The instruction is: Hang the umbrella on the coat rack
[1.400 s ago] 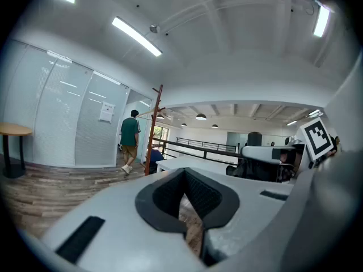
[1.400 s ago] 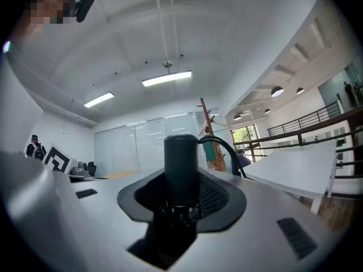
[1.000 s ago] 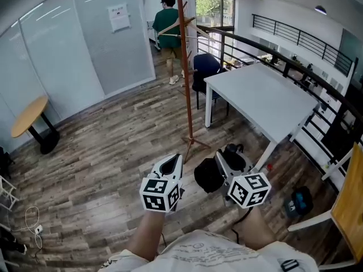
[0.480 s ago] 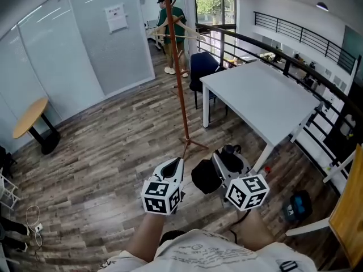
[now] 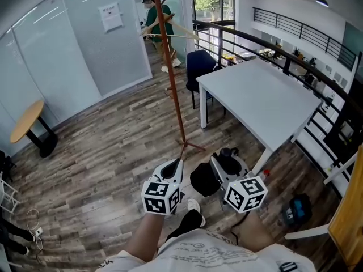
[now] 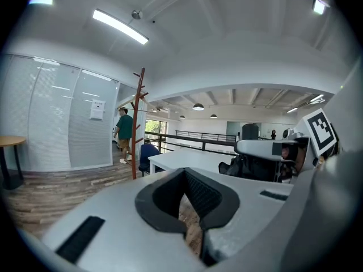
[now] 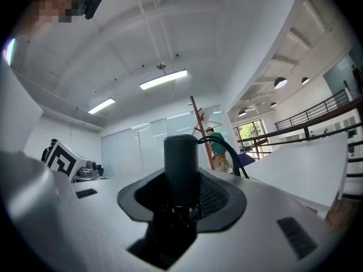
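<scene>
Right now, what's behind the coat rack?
A person in a green shirt stands behind the coat rack, beside the frosted glass wall. The rack's pole and pegs cover part of their body; their shoes show below.

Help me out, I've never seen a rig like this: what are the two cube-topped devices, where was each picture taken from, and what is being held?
There is no robot here. A person carries a two-jaw gripper in each hand, and the patterned cubes are parts of those grippers. The wide picture comes from a camera on the person's head, looking down on the left gripper and the right gripper. The other two pictures come from cameras riding on each gripper, looking along its jaws. The right gripper is closed on the handle of a folded black umbrella. The left gripper's jaws are together with nothing between them. Ahead, a brown coat rack stands on the wooden floor beside a white table.
</scene>
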Demonstrator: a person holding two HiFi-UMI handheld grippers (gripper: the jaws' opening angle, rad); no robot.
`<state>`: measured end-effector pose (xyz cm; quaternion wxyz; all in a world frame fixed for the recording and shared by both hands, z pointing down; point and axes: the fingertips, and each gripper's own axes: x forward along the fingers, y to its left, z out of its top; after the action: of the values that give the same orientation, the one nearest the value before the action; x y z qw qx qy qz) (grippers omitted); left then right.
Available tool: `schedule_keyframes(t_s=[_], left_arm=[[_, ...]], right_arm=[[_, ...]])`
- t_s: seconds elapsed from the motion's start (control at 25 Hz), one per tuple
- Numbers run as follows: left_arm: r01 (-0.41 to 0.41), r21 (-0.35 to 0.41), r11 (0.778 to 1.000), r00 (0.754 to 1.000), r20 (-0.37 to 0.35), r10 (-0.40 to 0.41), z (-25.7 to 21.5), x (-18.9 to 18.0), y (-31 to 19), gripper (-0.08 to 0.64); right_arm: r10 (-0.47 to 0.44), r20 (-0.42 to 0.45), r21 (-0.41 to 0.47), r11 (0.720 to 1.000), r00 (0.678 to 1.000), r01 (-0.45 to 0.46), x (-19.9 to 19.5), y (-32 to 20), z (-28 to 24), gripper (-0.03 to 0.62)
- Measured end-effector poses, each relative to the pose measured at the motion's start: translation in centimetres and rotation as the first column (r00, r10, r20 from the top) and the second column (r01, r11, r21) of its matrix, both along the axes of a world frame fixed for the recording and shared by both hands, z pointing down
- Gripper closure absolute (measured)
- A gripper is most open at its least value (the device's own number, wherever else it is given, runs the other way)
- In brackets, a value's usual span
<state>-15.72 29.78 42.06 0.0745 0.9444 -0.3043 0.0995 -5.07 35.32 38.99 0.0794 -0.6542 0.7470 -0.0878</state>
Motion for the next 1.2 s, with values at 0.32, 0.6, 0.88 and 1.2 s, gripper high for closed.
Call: schedule_keyframes(t_s=[0.32,0.6,0.88,1.2], left_arm=[[-0.051,-0.02,0.999,0.998,-0.05,0.05,0.8,7.1,-8.7,0.555],[-0.067,-0.03,0.997,0.994,-0.083,0.065,0.1,12.8,-17.1,0.555],[-0.029,-0.06,0.998,0.996,-0.086,0.023,1.3,14.4,-24.8,0.555],[0.009,-0.061,0.998,0.998,-0.065,-0.013,1.4,13.7,-29.2,0.555]], right_arm=[[0.009,-0.036,0.0,1.0,0.999,-0.009,5.4,-7.6,-0.1,0.44],[0.022,-0.03,-0.027,0.999,0.999,-0.023,11.4,-15.6,-0.3,0.44],[0.009,-0.033,-0.035,0.999,0.999,-0.01,14.8,-23.7,-0.3,0.44],[-0.02,-0.025,-0.049,0.999,0.999,0.019,15.7,-29.4,-0.3,0.44]])
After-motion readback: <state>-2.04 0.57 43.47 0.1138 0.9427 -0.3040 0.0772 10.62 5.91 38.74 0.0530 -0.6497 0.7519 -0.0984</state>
